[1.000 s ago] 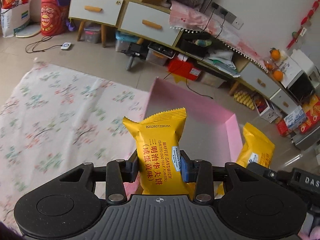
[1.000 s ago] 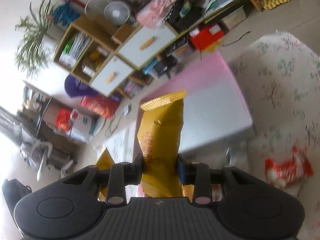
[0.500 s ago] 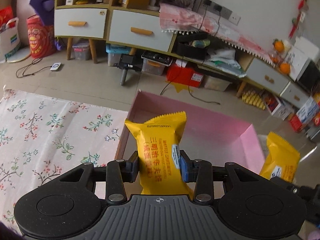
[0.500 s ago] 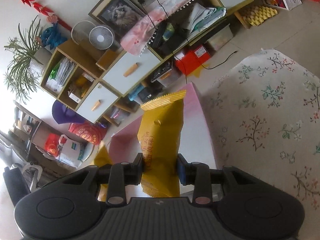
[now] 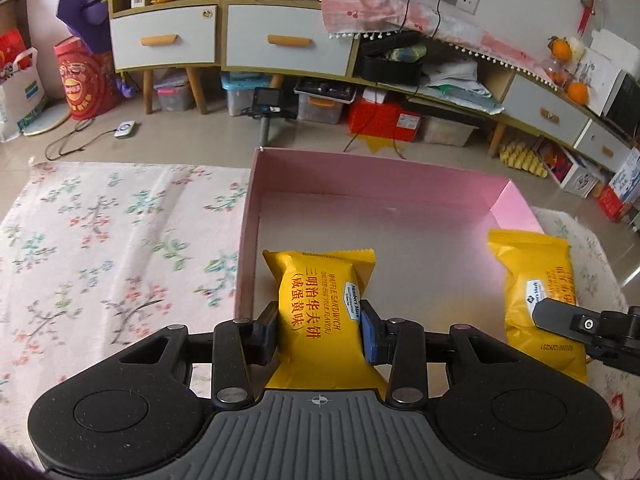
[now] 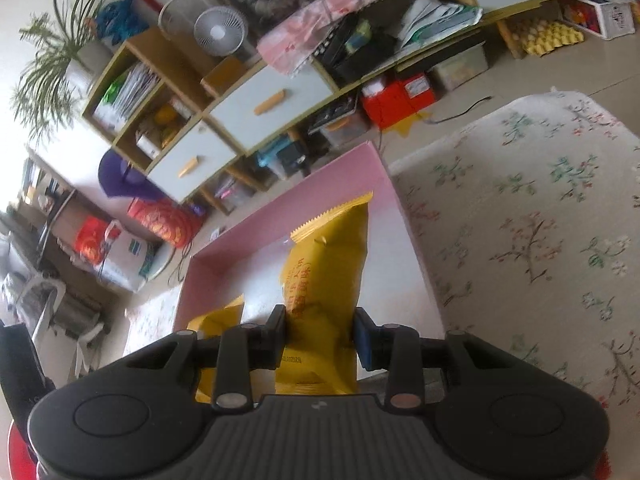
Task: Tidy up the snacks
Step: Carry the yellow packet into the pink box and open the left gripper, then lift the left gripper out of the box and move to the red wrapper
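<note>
My left gripper [image 5: 319, 330] is shut on a yellow waffle-sandwich packet [image 5: 318, 304] and holds it inside the near left corner of the open pink box [image 5: 376, 172]. At the right of that view a second yellow packet [image 5: 540, 296] hangs over the box's near right side, with the right gripper's black finger [image 5: 576, 322] on it. In the right wrist view my right gripper [image 6: 320, 336] is shut on that packet [image 6: 328, 264], edge-on above the pink box [image 6: 280, 208]. The left packet [image 6: 218, 320] peeks out at the lower left.
The box lies on a floral cloth [image 5: 112, 248] that spreads left and right [image 6: 540, 240] of it. Beyond the cloth is tiled floor [image 5: 192, 136], then a low cabinet with drawers [image 5: 224, 36], storage bins and a red box [image 5: 384, 120].
Both grippers have sunk toward the pink box with their packets still held. The left view has rolled level, and the box now fills more of both views.
</note>
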The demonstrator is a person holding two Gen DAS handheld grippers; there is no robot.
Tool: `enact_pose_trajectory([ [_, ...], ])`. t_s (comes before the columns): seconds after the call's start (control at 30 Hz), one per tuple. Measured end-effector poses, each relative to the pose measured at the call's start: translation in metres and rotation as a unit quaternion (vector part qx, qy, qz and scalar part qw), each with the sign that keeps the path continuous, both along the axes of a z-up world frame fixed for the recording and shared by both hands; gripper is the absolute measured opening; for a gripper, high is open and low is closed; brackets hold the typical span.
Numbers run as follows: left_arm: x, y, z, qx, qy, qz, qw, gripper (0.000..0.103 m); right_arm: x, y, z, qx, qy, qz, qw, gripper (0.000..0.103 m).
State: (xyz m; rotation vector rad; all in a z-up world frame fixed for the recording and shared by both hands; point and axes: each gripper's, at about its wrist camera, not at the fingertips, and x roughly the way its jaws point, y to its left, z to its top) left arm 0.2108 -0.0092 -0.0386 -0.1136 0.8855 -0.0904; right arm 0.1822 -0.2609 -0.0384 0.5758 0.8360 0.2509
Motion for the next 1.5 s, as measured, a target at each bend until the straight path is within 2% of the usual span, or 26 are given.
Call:
enact_pose_trajectory([
  [0.17, -0.009, 0.013, 0.000, 0.017, -0.007, 0.013, 0.9997, 0.037, 0.000, 0.018, 0.001, -0.013, 0.003, 0.032, 0.999, 0.019],
  [0.27, -0.010, 0.017, -0.001, 0.026, -0.019, 0.022, 0.9992, 0.037, -0.003, 0.022, 0.007, -0.030, -0.023, 0.030, 0.999, 0.019],
  [0.37, -0.008, 0.021, -0.003, 0.016, -0.030, 0.033, 0.9989, 0.037, -0.005, 0.022, 0.010, -0.051, -0.046, 0.025, 0.997, 0.019],
  [0.43, -0.006, 0.022, -0.005, 0.010, -0.037, 0.038, 0.9985, 0.037, -0.003, 0.020, 0.008, -0.051, -0.046, 0.023, 0.997, 0.020],
  [0.57, -0.005, 0.020, -0.005, 0.002, -0.032, 0.024, 0.9992, 0.043, -0.003, 0.017, 0.008, -0.051, -0.041, 0.018, 0.998, 0.028],
  [0.63, -0.008, 0.020, -0.004, -0.005, -0.030, 0.016, 0.9994, 0.050, -0.005, 0.017, 0.012, -0.054, -0.045, 0.015, 0.997, 0.044],
  [0.7, -0.012, 0.020, 0.001, -0.005, -0.032, 0.013, 0.9994, 0.066, -0.009, 0.018, 0.016, -0.068, -0.051, 0.016, 0.996, 0.049],
  [0.87, -0.031, 0.025, 0.019, -0.019, -0.041, 0.001, 0.9990, 0.079, -0.024, 0.019, 0.030, -0.085, -0.059, 0.010, 0.995, 0.063],
  [1.0, -0.049, 0.029, 0.031, -0.022, -0.042, -0.006, 0.9989, 0.087, -0.042, 0.019, 0.049, -0.092, -0.078, 0.011, 0.993, 0.078],
  [1.2, -0.076, 0.040, 0.045, -0.046, -0.033, -0.003, 0.9984, 0.096, -0.071, 0.023, 0.070, -0.115, -0.092, 0.015, 0.989, 0.089],
  [1.37, -0.107, 0.044, 0.052, -0.029, -0.024, -0.006, 0.9993, 0.099, -0.100, 0.033, 0.078, -0.160, -0.116, 0.016, 0.980, 0.090],
  [1.5, -0.132, 0.049, 0.053, -0.019, -0.016, -0.009, 0.9996, 0.100, -0.122, 0.038, 0.077, -0.175, -0.126, 0.020, 0.976, 0.090],
])
